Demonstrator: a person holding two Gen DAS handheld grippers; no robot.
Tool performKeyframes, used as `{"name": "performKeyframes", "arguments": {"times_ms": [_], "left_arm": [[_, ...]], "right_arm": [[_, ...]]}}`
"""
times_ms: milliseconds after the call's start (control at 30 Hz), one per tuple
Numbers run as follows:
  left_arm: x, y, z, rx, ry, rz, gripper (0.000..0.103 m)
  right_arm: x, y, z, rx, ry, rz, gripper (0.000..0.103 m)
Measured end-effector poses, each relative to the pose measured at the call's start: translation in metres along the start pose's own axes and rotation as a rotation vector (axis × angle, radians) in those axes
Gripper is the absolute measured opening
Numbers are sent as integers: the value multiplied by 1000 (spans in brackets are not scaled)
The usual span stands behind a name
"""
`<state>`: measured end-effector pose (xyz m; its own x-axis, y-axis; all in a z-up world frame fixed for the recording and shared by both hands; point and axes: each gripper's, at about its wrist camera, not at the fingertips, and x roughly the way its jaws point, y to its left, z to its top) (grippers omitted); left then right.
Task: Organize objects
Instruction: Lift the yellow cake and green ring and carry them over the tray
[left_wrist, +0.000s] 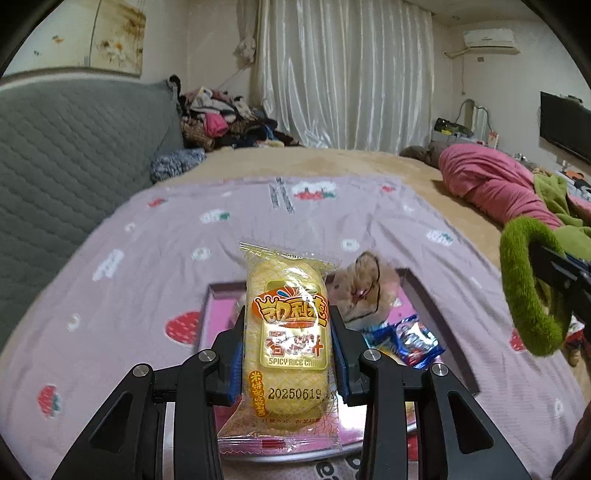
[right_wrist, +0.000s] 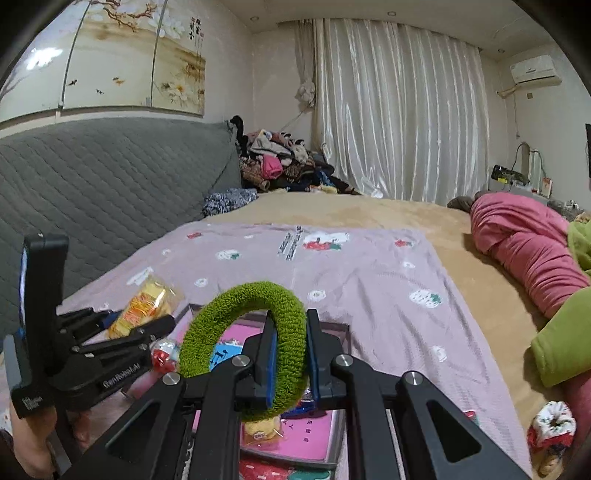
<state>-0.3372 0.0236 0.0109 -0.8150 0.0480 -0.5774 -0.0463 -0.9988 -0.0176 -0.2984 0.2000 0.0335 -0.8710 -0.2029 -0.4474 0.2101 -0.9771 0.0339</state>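
Gripping a yellow rice cracker packet (left_wrist: 286, 332) between its blue-padded fingers (left_wrist: 236, 363), the left gripper (left_wrist: 288, 354) holds the packet upright above a shallow pink-lined tray (left_wrist: 439, 306); the wrapper reads "SPICY RICE" and carries a printed date. In the right wrist view the same gripper (right_wrist: 125, 325) appears at the left edge, with the packet (right_wrist: 146, 308) angled over the tray's near corner. To the right of the packet, in the left wrist view, a fluffy beige hair tie (left_wrist: 364, 291) lies in the tray, and just beside it a blue snack wrapper (left_wrist: 406, 341). Farther right, the right gripper (right_wrist: 290, 354) is closed on a green fuzzy scrunchie (right_wrist: 245, 321), its fingers clamped on one side of the ring so that the loop stands upright above the tray (right_wrist: 340, 332); the scrunchie (left_wrist: 524, 288) also shows at the right edge of the left wrist view. Below it in the tray lies a small yellow packet (right_wrist: 262, 430), and a red-and-white wrapped candy (right_wrist: 162, 354) sits near the tray's left side. The tray rests on a mauve strawberry-print cloth (right_wrist: 369, 295) spread over a tan bed cover (right_wrist: 461, 277). A white-and-red patterned scrunchie (right_wrist: 552, 428) lies at the cloth's right edge. A pink bundle (right_wrist: 524, 243) lies on the bed further right.
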Motion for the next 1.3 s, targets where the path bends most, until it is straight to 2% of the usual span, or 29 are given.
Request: {"name": "performKeyframes", "arguments": {"times_ms": [233, 467, 667, 1300], "left_arm": [[42, -8, -29, 56, 34, -13, 39], [61, -18, -37, 81, 64, -53, 39], [66, -19, -40, 75, 82, -62, 39], [85, -27, -53, 84, 154, -81, 40]], "right_arm": [[47, -1, -34, 16, 50, -4, 14], [76, -2, -56, -18, 132, -32, 14], [90, -4, -67, -21, 187, -44, 14], [114, -7, -80, -58, 254, -114, 17]]}}
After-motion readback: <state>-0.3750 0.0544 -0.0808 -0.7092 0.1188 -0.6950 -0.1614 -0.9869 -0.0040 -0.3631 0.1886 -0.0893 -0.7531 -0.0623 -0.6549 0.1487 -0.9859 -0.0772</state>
